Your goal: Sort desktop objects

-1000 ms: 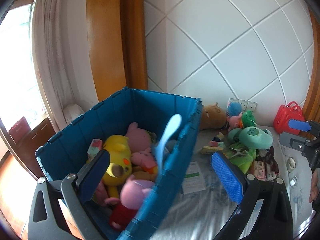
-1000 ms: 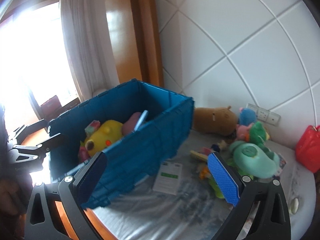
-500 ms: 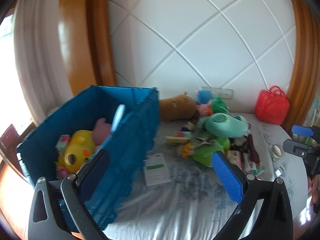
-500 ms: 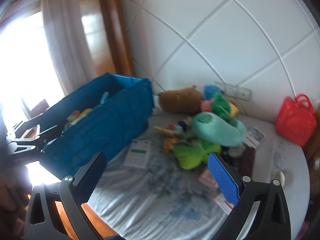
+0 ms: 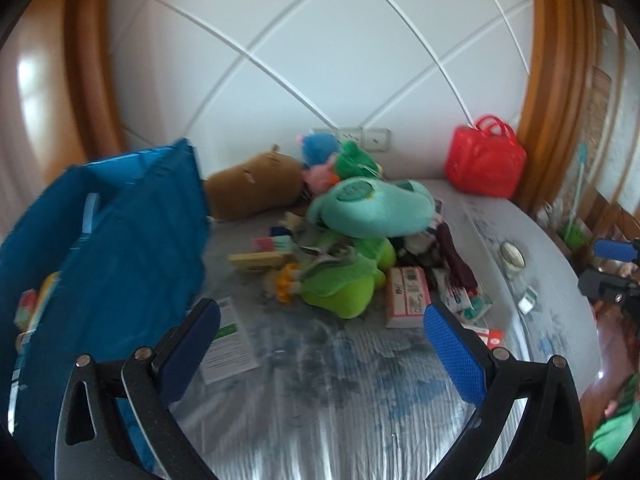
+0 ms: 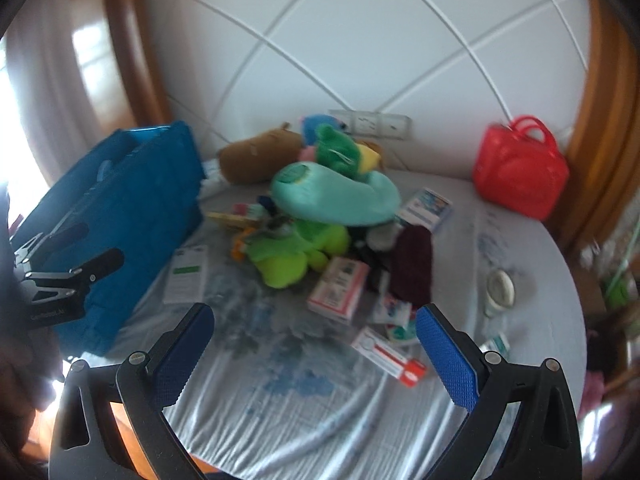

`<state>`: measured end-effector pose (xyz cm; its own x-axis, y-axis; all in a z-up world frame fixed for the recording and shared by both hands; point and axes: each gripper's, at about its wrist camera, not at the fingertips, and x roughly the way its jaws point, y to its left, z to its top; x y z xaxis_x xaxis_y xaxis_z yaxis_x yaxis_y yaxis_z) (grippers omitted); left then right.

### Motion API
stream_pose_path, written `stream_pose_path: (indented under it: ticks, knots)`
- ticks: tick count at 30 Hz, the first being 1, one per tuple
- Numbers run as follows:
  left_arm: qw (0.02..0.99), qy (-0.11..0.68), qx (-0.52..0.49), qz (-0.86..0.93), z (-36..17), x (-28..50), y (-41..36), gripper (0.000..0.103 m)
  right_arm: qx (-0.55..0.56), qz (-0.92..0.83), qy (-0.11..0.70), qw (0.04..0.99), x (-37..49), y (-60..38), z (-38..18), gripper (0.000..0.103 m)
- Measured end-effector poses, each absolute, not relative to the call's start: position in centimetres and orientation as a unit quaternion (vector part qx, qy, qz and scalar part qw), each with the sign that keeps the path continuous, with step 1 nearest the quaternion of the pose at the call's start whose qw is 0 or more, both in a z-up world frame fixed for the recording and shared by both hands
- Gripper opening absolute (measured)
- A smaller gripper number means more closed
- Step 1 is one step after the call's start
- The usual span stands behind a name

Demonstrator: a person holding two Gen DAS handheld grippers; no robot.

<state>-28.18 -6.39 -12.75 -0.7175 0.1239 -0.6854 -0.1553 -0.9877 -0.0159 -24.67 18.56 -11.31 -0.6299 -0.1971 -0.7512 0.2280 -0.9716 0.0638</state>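
Ahead of the left gripper (image 5: 320, 344), beyond its 2 spread blue pads and nothing between them, lies a heap of toys and small boxes on a table (image 5: 340, 408) covered in grey patterned cloth. Nearest its right pad sits a red-and-white carton (image 5: 406, 296), and just left of that a lime-green plush (image 5: 344, 292) lies under a mint-green plush (image 5: 372, 208). Farther off, against the white tiled wall, rests a brown plush (image 5: 256, 192). Beside the left pad a white leaflet with a green band (image 5: 228, 344) lies flat on the cloth, and to the left of it stands a blue storage crate (image 5: 120, 240). Far ahead to the right a red plastic bag (image 5: 484, 160) sits by the wooden frame.

Ahead of the right gripper (image 6: 316, 354), whose jaws are likewise wide apart and empty, the same heap shows: the red-and-white carton (image 6: 340, 288) straight ahead, a dark maroon cloth item (image 6: 412, 268) just right of it, and a long red-and-white box (image 6: 388, 356) close to the right pad. A roll of tape (image 6: 500, 286) lies well off to the right. Both views are blurred.
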Motion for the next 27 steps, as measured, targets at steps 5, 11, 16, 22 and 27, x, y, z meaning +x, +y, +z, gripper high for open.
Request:
stream_pose_path:
  ticks: [5,11,16,22,27]
  knots:
    - [0.098,0.026,-0.382,0.919,-17.1,-31.6,-3.8,0.103,0.444,-0.892,-0.002,0.09,-25.1,21.6,-14.2,0.102]
    - [0.095,0.044,-0.396,0.912,-23.9,-37.5,-0.7,0.103,0.479,-0.874,-0.019,0.077,-26.1,25.5,-18.4,0.102]
    - [0.074,0.051,-0.415,0.906,-29.3,-42.3,0.4,0.103,0.503,-0.86,-0.027,0.076,-27.6,28.2,-21.2,0.102]
    - [0.035,0.044,-0.412,0.91,-31.4,-47.8,-0.8,0.103,0.526,-0.846,-0.031,0.078,-29.1,30.1,-23.5,0.102]
    - [0.049,0.019,-0.411,0.91,-31.0,-50.8,-1.5,0.103,0.535,-0.841,-0.035,0.076,-30.2,30.8,-24.5,0.102]
